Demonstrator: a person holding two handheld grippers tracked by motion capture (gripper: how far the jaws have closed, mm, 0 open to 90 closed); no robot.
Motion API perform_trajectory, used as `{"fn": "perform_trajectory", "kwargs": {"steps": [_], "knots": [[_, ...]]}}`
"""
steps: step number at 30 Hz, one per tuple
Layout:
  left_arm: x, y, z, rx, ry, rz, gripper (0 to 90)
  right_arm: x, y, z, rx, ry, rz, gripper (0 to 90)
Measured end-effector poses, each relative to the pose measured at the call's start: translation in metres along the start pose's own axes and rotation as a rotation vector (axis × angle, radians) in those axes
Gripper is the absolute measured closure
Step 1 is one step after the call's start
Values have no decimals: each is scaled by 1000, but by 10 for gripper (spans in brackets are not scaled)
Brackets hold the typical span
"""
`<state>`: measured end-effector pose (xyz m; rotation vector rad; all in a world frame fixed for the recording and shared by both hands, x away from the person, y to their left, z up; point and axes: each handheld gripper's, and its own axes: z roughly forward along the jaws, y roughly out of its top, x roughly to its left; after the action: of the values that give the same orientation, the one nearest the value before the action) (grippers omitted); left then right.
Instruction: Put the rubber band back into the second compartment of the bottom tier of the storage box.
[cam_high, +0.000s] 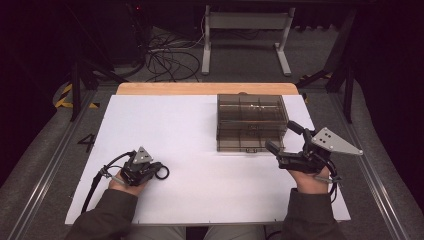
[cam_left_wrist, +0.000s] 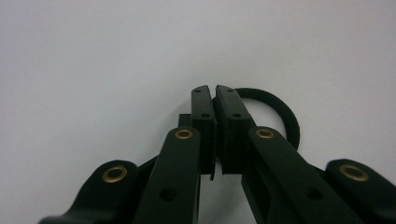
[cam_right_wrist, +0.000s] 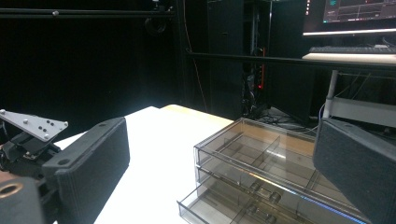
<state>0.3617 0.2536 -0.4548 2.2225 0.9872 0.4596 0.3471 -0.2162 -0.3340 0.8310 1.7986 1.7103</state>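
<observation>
My left gripper (cam_high: 156, 171) lies low on the white table (cam_high: 165, 125), at the near left part of it, and I hold it in my left hand (cam_high: 127, 182). Its jaws are pressed together on a thin black ring (cam_left_wrist: 280, 114). In the left gripper view I see the two pads meet at the near side of the ring, with the rim of the ring between them, and the rest of the ring curves out to the right of the jaws and lies flat on the table. In the high view the ring (cam_high: 162, 172) is just at the tip of this gripper.

My right gripper (cam_high: 284, 137) is at the right side of the table, in my right hand (cam_high: 310, 179). Its jaws stand wide apart and nothing is between the pads. They point toward the near right corner of a small drawer box (cam_high: 251, 122) of smoky clear plastic, and they are very near to it; I cannot tell if one jaw touches it. In the right gripper view the box (cam_right_wrist: 261, 172) stands between the two pads, farther away, and its lowest drawer (cam_right_wrist: 219, 207) is pulled out a little.

The ring and the box are well apart from each other.
</observation>
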Motion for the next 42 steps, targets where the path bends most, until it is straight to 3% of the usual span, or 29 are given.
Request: {"fn": "perform_trajectory", "kwargs": {"steps": [11, 19, 42], "knots": [[-6, 3, -3, -28, 7, 6, 869, -1, 0, 0, 1, 1, 0, 46], [-15, 8, -7, -49, 19, 37, 869, -1, 1, -1, -2, 4, 1, 47], [-33, 34, -10, -97, -4, 76, 871, -4, 2, -4, -10, 10, 9, 51]]}}
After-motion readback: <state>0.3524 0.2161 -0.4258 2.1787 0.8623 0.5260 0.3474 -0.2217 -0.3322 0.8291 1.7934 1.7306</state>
